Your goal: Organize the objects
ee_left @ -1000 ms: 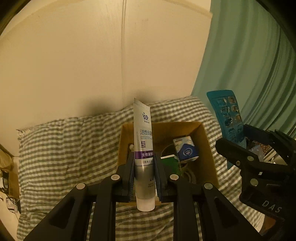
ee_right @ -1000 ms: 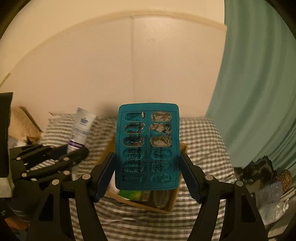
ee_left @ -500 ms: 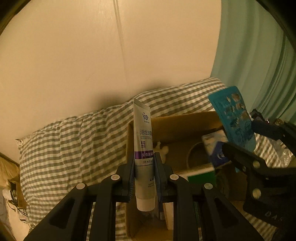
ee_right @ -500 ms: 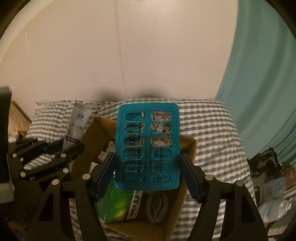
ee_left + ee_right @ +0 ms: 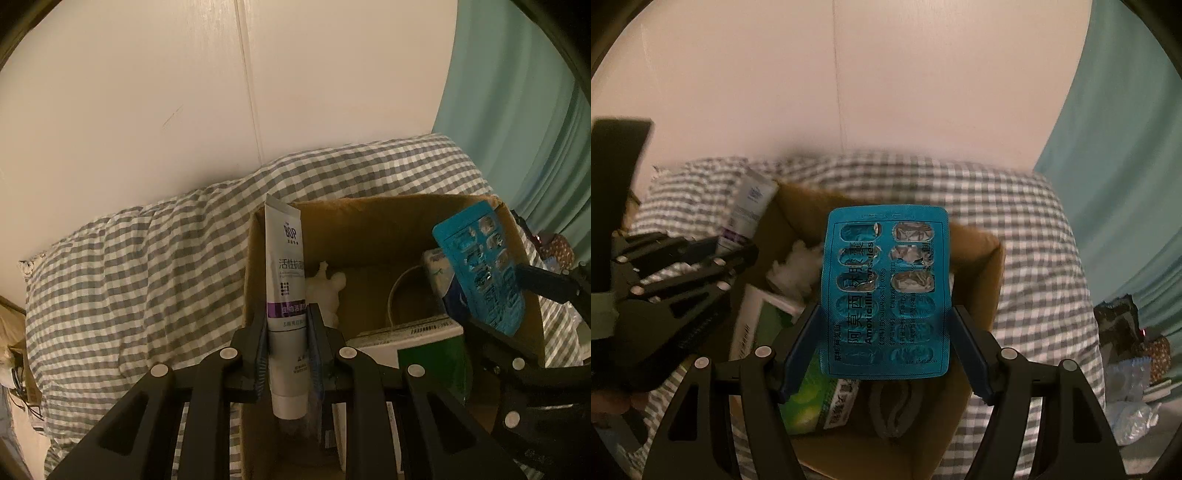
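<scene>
Above the open cardboard box [image 5: 369, 210] on the checked bed cover [image 5: 129, 266], two tools hang nose-down, each loaded. Left tool [image 5: 287, 354]: clenched on one toothpaste tube [image 5: 286, 280], gripped low on its body, cap toward the camera and crimped end up, over the box's left wall. Right tool [image 5: 886, 332]: jaws set wide and pressing the two long edges of one blue blister pack [image 5: 886, 291], held upright over the box's middle.

Risks, as judged. The tube sits over the wall rather than clear of it; let go here, it may strike the rim and fall outside onto the bed. The blister pack is thin and clamped edge-on, so extra squeeze could buckle it, and a slack grip could let it slide out before it is low enough. The two tools stand near each other over one opening, and could collide if both descend together. The box is already fairly full, so a dropped item may land on top and tip out.

Count: boxes, one; tubes, one; blister packs, one, three pockets visibly burst. Inside the box: one green carton [image 5: 809, 391], one white-and-blue packet [image 5: 439, 273], one pale crumpled object [image 5: 327, 291]; a grey looped item is unclear.
</scene>
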{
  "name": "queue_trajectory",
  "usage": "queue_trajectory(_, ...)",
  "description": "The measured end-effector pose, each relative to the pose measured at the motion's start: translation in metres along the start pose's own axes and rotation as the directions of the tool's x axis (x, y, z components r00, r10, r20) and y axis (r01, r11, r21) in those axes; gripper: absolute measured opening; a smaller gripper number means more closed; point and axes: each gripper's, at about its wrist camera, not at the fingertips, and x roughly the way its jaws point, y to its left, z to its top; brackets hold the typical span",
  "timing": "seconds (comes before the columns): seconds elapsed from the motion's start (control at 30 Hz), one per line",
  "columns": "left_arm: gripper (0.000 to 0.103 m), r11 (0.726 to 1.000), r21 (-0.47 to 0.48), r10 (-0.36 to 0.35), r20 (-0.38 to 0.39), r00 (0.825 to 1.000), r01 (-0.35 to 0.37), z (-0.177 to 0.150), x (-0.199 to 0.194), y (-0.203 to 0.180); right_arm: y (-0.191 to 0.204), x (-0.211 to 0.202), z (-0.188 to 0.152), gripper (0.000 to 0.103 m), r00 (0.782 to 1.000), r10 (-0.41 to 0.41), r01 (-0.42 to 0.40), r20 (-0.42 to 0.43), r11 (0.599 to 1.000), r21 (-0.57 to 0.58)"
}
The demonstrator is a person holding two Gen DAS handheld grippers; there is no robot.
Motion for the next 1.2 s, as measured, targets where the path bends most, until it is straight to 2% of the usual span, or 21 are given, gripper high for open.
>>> queue_trajectory(0.1,0.022,1.000,-0.012,-0.010,-0.011,1.000,0.010,-0.002,-0.001,0.004,0.000,0.004,0.001,0.070,0.999,-0.018,0.018,-0.031,1.000,0.005)
queue_trajectory(0.17,0.022,1.000,-0.017,-0.014,-0.021,1.000,0.013,-0.003,-0.004,0.004,-0.002,0.002,0.003,0.075,0.999,-0.016,0.017,-0.042,1.000,0.016)
queue_trajectory(0.23,0.024,1.000,-0.010,-0.005,-0.024,1.000,0.005,-0.004,-0.010,0.003,-0.002,-0.005,0.001,0.085,0.999,-0.025,0.026,-0.035,0.999,0.022)
queue_trajectory(0.27,0.029,1.000,-0.007,-0.004,-0.023,1.000,0.003,-0.004,-0.014,0.003,-0.001,-0.008,0.001,0.086,0.999,-0.030,0.031,-0.027,0.999,0.022)
queue_trajectory(0.37,0.065,1.000,-0.010,0.025,0.006,1.000,-0.025,-0.003,-0.033,0.004,0.000,-0.023,0.004,0.088,0.999,-0.044,0.044,-0.012,0.998,0.039)
queue_trajectory(0.63,0.066,0.998,-0.055,0.019,0.096,0.995,-0.014,0.008,-0.105,0.019,0.003,-0.088,0.008,0.089,0.995,-0.072,0.065,0.066,0.992,0.107)
queue_trajectory(0.73,0.072,0.998,-0.050,0.039,0.157,0.987,-0.032,0.011,-0.144,0.025,0.009,-0.129,0.006,0.090,0.987,-0.095,0.083,0.127,0.992,0.100)
queue_trajectory(0.8,0.085,0.997,-0.050,0.062,0.203,0.977,-0.053,0.010,-0.170,0.030,0.013,-0.153,0.002,0.094,0.979,-0.110,0.092,0.174,0.990,0.105)
queue_trajectory(0.93,0.093,0.995,-0.062,0.090,0.282,0.955,-0.076,0.004,-0.222,0.043,0.027,-0.198,-0.006,0.095,0.962,-0.130,0.109,0.242,0.989,0.101)
queue_trajectory(1.0,0.102,0.993,-0.069,0.111,0.310,0.944,-0.093,-0.002,-0.241,0.049,0.033,-0.219,-0.009,0.097,0.952,-0.141,0.120,0.273,0.988,0.093)
queue_trajectory(1.07,0.103,0.992,-0.065,0.124,0.355,0.927,-0.108,-0.010,-0.261,0.055,0.040,-0.238,-0.010,0.102,0.938,-0.148,0.126,0.312,0.988,0.090)
queue_trajectory(1.2,0.103,0.986,-0.060,0.168,0.427,0.889,-0.157,-0.029,-0.290,0.066,0.053,-0.274,-0.014,0.103,0.906,-0.148,0.125,0.396,0.989,0.084)
